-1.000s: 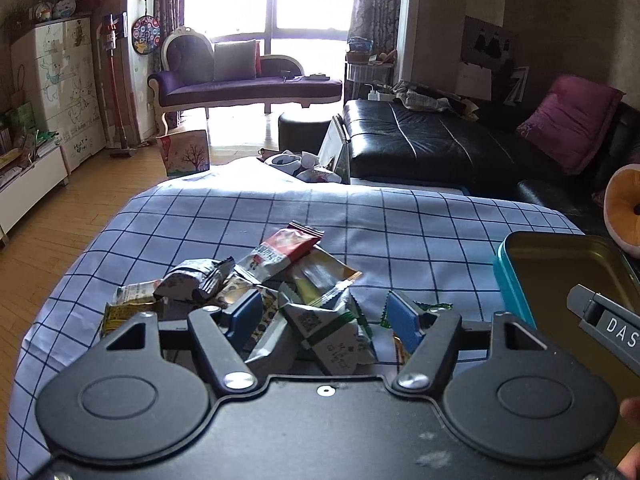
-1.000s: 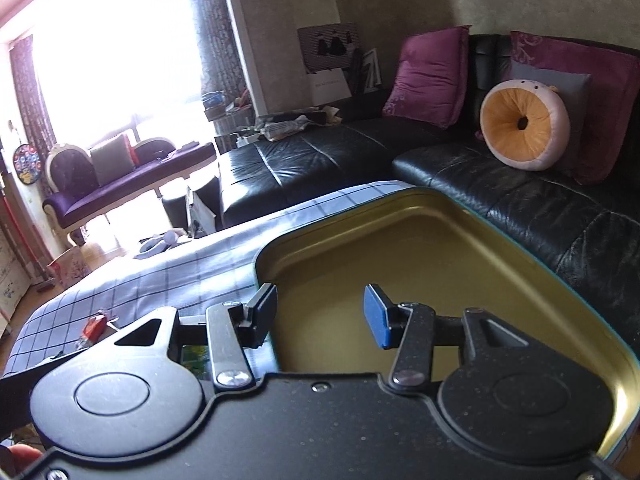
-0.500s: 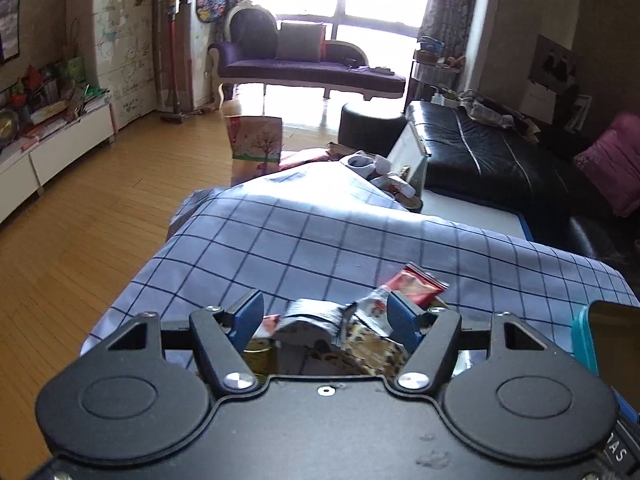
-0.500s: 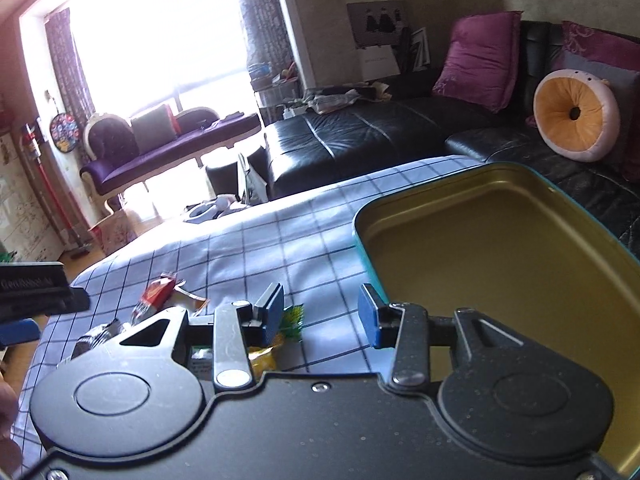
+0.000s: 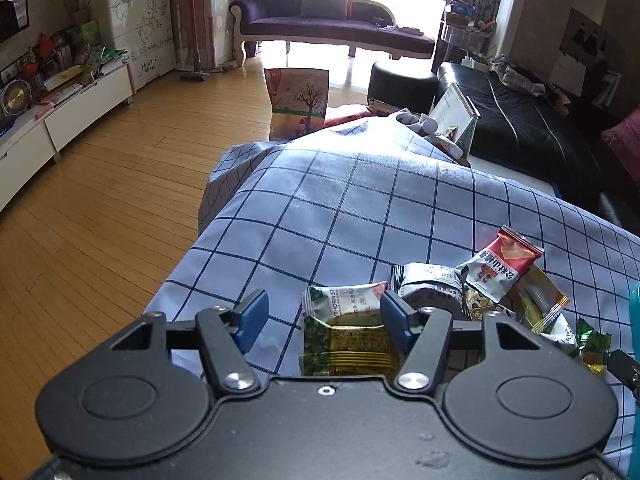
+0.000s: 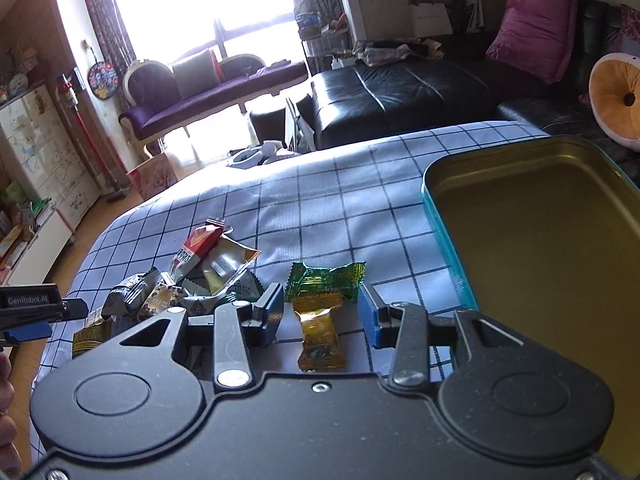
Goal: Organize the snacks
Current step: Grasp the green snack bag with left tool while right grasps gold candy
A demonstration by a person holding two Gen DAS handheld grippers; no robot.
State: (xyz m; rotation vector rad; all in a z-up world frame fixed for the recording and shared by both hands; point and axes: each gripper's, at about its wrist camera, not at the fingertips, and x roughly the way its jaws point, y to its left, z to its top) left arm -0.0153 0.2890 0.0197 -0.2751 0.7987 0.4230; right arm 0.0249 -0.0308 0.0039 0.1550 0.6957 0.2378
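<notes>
Left claw (image 5: 322,316) is hanging over the near-left end of the snack pile (image 5: 460,292), angled down at the checked cloth (image 5: 340,200), and its jaws are closing right now. Nothing pinched yet though: a green-gold packet (image 5: 348,344) sits between the blue pads (image 5: 252,316), pushed over against the right one, with bare cloth between it and the left one. A white-green bar (image 5: 344,300) lies just past the claw's tips, and off to its right the rest of the pile stacks up, with a red-white pack (image 5: 504,264) on top at the far end. A sliver of the teal tin shows at the far right edge of that view. Right claw (image 6: 320,312) is also spread apart and not clamping anything, tilted down at two loose candies sitting apart from the pile. The yellow candy (image 6: 320,340) lies in the gap between its pads (image 6: 370,322), closer to the middle, not touching either as far as I can tell. The green candy (image 6: 326,282) is just ahead of the tips, butting up against the yellow one. The big pile is off to this claw's left and slightly ahead, partly hidden behind its left finger. The tin (image 6: 444,224) sits open to the claw's right, gold inside, nothing in the part I can see. The other claw's body pokes in at the far left edge of this view, next to a bit of hand (image 6: 6,396).
</notes>
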